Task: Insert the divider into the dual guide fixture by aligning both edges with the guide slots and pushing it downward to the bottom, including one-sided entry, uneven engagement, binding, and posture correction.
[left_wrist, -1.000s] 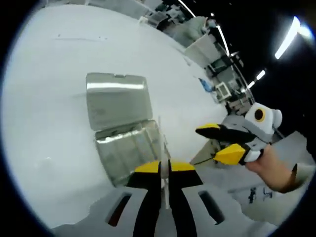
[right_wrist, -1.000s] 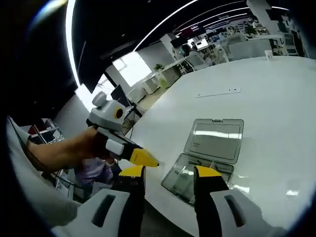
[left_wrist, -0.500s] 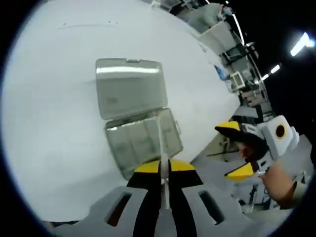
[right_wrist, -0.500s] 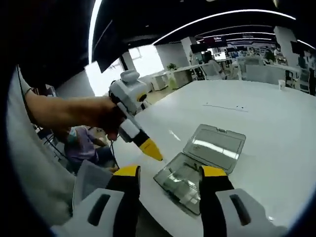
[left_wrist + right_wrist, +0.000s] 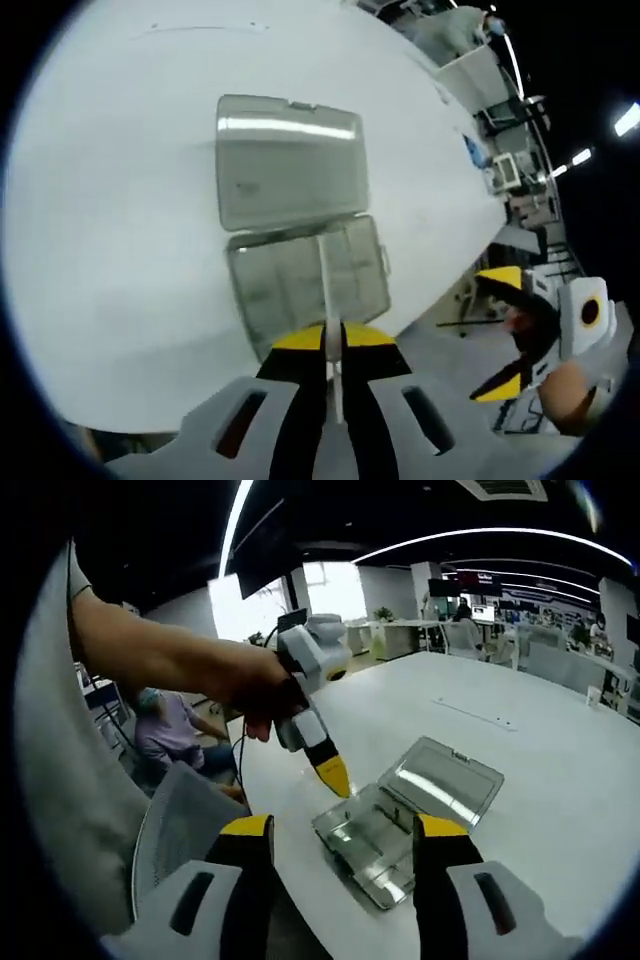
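Observation:
A clear plastic box with its lid laid open (image 5: 292, 165) lies on the white table (image 5: 110, 200); its tray (image 5: 305, 280) is the guide fixture. My left gripper (image 5: 333, 338) is shut on a thin clear divider (image 5: 326, 290), held edge-on above the tray. In the right gripper view the same box (image 5: 400, 820) sits near the table's edge, and the left gripper (image 5: 333, 777) hovers over the tray's near corner. My right gripper (image 5: 345, 830) stands open and holds nothing, off the table's edge. It also appears at the lower right of the left gripper view, as the right gripper (image 5: 505, 335).
The table's rounded edge (image 5: 440, 290) runs close beside the box. A grey chair (image 5: 175, 825) and a seated person (image 5: 165, 735) are beside the table. Desks and screens fill the far room (image 5: 480, 610).
The left gripper with the divider has moved over the tray. The right gripper has drawn back lower and farther from the table, jaws still apart.

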`<state>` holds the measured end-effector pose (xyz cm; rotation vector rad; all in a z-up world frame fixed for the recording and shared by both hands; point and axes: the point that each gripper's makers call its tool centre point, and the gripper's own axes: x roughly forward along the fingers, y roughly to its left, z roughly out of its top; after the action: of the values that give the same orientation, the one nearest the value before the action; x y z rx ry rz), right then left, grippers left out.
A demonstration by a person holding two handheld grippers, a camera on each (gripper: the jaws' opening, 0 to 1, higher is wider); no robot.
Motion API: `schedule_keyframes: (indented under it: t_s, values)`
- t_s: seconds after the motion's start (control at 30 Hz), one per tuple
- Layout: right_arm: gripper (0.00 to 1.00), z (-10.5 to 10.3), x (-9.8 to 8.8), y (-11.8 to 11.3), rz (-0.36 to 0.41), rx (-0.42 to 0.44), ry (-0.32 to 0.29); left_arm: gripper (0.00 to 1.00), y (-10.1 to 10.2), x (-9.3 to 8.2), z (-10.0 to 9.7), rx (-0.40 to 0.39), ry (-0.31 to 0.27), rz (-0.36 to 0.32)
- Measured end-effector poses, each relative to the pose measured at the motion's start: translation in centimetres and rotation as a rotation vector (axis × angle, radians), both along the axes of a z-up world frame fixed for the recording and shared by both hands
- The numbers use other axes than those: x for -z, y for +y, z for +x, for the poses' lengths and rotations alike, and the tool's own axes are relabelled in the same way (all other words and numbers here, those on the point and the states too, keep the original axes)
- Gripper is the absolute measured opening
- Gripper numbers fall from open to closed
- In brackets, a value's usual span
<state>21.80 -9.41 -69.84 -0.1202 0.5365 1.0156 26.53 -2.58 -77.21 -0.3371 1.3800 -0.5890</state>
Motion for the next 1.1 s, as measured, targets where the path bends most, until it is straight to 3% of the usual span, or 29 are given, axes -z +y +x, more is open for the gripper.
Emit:
schedule_keyframes:
  t_s: [0.27,0.57,1.1]
  values:
    - [0.54,-0.2,0.0,-0.8,0.005,-0.028,-0.031,0.01,-0.3,1.5,0.0,-0.019,0.034,0.041]
    - [0.57,-0.8,1.4,-1.5,-0.03,-0.084,-0.055,0.01,-1.1,2.8,0.6,-0.03,0.051,0.067]
    - [0.59,-1.1,1.3,-1.3,-0.015,-0.131,-0.075,0.01,-0.7,4.3,0.7,-0.033,0.064,0.141]
